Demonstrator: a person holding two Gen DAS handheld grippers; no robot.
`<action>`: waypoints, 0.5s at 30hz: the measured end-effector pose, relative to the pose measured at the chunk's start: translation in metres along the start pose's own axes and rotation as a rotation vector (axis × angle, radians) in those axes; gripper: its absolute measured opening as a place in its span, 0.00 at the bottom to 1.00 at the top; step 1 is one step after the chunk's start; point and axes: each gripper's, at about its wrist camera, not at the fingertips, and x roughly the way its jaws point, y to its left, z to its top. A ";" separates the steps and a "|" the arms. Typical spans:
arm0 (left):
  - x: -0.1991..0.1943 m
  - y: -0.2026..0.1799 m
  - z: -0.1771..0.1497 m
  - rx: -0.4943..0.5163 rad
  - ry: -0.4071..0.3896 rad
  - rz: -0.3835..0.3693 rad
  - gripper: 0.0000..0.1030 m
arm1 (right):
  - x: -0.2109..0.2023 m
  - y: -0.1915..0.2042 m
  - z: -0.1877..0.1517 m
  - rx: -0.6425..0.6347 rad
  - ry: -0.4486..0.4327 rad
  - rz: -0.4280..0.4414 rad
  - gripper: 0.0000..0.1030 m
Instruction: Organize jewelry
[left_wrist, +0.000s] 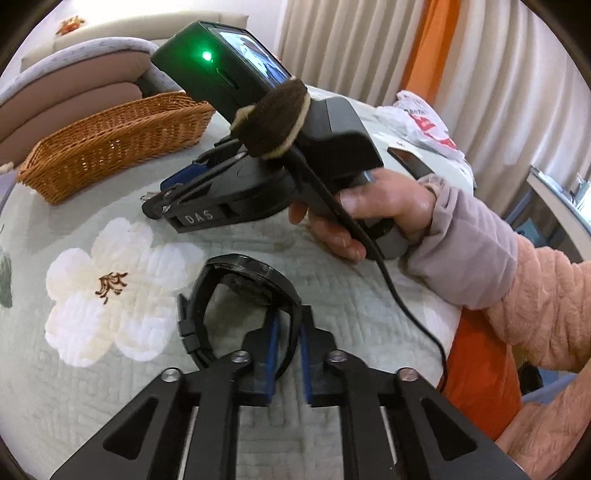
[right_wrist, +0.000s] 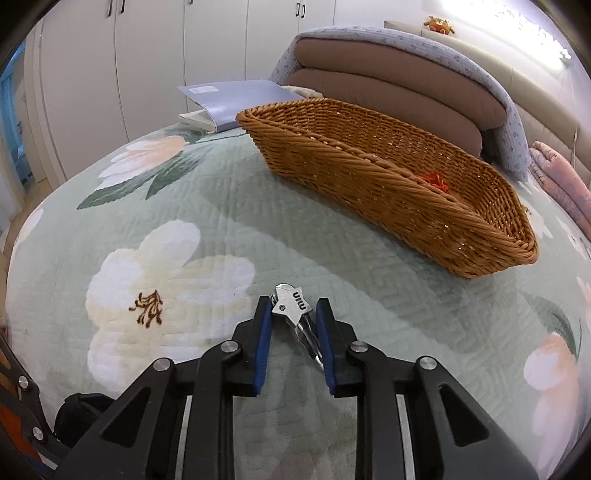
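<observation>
Two grippers work over a pale green quilted bedspread (right_wrist: 207, 206) printed with large white and peach flowers. Nearest in the left wrist view, the left gripper (left_wrist: 287, 334) pinches the band of a black watch (left_wrist: 240, 295) between its blue pads; the watch rests on the quilt just beside a white flower. Beyond it, the right gripper (left_wrist: 157, 201) is seen from the side, held by a hand (left_wrist: 373, 218) in a pink sleeve, with a green light glowing on its camera unit. A wicker basket (left_wrist: 110, 144) stands past that, and a white plastic bag (left_wrist: 424, 122) lies near cream curtains (left_wrist: 351, 44) at the far edge.

From the right wrist view, the right gripper (right_wrist: 292, 323) is closed on a silver hair clip (right_wrist: 295, 314) with a star-shaped end, held low over the quilt. The basket (right_wrist: 388, 192) sits farther on, well apart from the clip, and this view looks into it: something orange (right_wrist: 436, 179) lies in its near end. Only here do a blue folder (right_wrist: 236, 99), folded brown bedding (right_wrist: 388, 88) under a grey cover, and white wardrobe doors (right_wrist: 147, 55) show.
</observation>
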 end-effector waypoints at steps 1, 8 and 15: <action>0.000 0.000 0.000 -0.003 -0.004 0.006 0.08 | -0.002 -0.001 0.000 0.005 -0.008 0.002 0.24; -0.005 0.003 0.001 -0.051 -0.057 0.018 0.06 | -0.015 -0.007 -0.002 0.041 -0.071 0.013 0.23; -0.020 0.017 0.003 -0.118 -0.143 -0.021 0.05 | -0.025 -0.008 -0.005 0.053 -0.122 0.015 0.23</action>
